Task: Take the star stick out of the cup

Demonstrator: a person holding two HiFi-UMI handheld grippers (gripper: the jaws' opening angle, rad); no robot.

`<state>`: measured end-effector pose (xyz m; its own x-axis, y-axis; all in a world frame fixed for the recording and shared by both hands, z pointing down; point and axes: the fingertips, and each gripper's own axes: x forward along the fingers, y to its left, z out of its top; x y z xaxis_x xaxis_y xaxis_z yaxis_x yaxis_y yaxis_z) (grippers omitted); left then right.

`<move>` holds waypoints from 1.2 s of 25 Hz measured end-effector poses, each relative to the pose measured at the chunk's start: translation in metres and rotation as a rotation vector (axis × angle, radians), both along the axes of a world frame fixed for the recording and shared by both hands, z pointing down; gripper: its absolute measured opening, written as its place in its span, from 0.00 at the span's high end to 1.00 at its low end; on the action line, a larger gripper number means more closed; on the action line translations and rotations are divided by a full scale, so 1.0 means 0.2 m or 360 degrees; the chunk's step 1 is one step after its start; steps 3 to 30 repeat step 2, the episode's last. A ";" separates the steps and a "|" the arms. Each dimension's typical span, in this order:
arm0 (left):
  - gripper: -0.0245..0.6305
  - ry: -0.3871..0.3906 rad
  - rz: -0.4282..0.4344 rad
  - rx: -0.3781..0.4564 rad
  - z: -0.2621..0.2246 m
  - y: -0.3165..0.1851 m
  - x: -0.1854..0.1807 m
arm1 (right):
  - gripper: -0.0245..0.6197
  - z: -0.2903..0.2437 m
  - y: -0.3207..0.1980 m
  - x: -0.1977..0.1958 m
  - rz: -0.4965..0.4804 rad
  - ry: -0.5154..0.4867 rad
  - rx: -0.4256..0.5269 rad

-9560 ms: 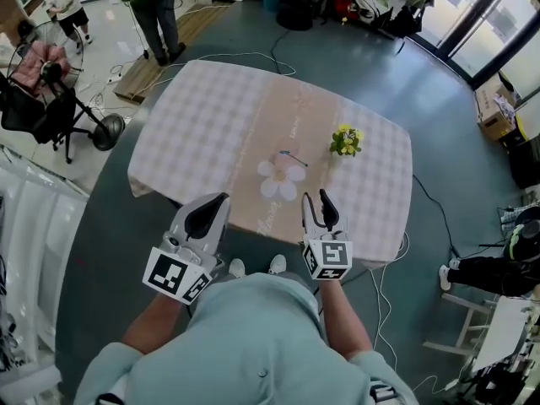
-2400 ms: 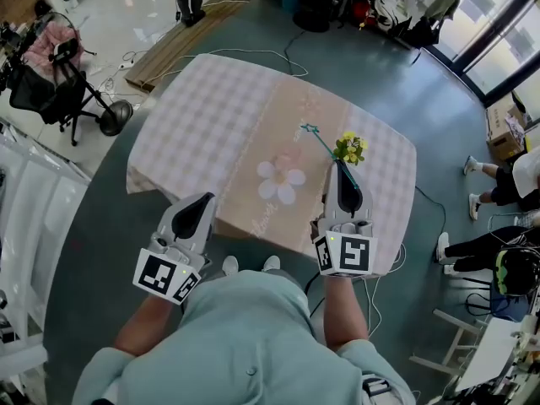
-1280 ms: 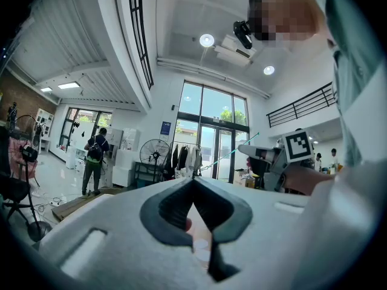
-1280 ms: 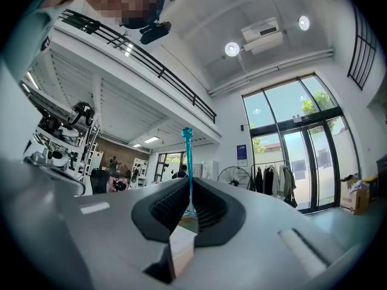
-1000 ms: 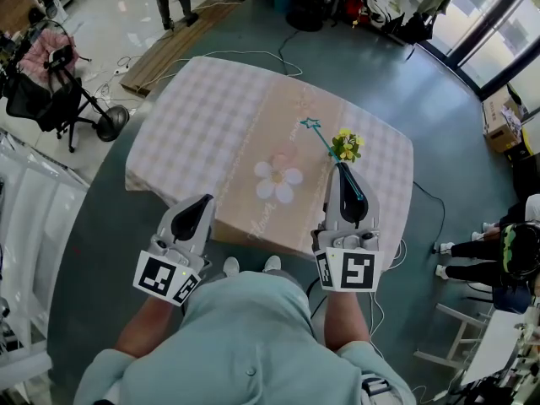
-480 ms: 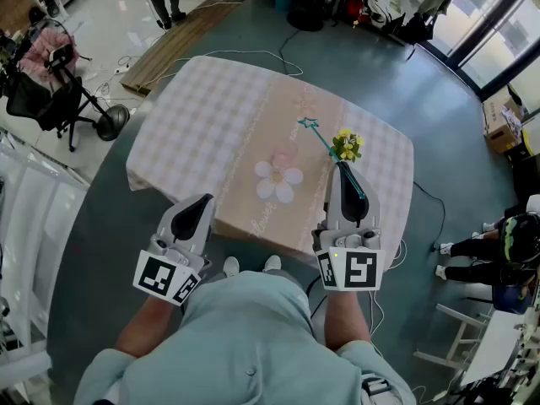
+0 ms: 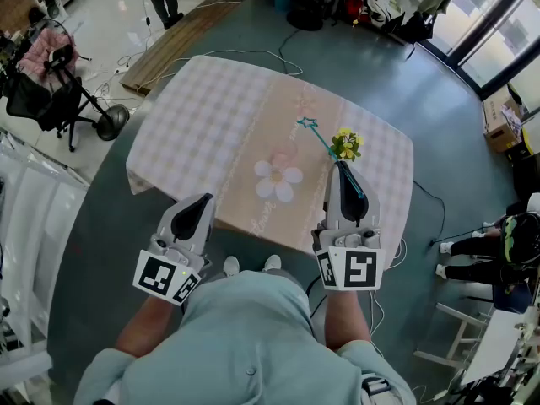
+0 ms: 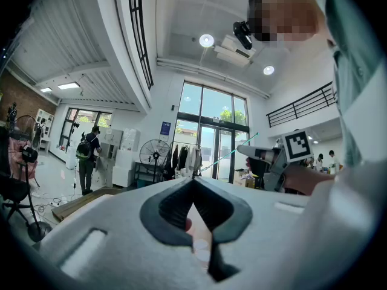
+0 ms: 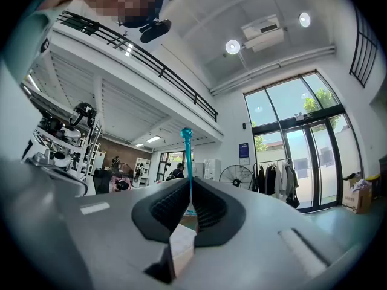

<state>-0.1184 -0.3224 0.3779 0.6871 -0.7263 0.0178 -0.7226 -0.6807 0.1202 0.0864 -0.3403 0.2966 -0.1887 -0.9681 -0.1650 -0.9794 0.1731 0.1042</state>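
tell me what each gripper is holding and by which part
The right gripper is shut on the stick, pinching its shaft well below the star, which pokes out past the jaws. The left gripper holds nothing.

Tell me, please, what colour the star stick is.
Teal, seen best in the right gripper view, where the star stick rises between the jaws.

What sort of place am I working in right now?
Probably an open studio or lab hall rather than a home: a lone cloth-covered table stands on a grey floor with cables running across it, and there are tall glass doors and a mezzanine railing overhead.
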 end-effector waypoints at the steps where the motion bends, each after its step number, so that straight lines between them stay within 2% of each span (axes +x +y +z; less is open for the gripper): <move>1: 0.96 0.0000 0.0001 0.0000 0.00 0.00 0.00 | 0.95 0.00 0.00 0.00 0.0001 0.0003 -0.0001; 30: 0.96 0.0001 0.0001 0.0000 -0.01 0.00 0.00 | 0.95 0.00 0.00 0.00 0.0002 0.0007 -0.0001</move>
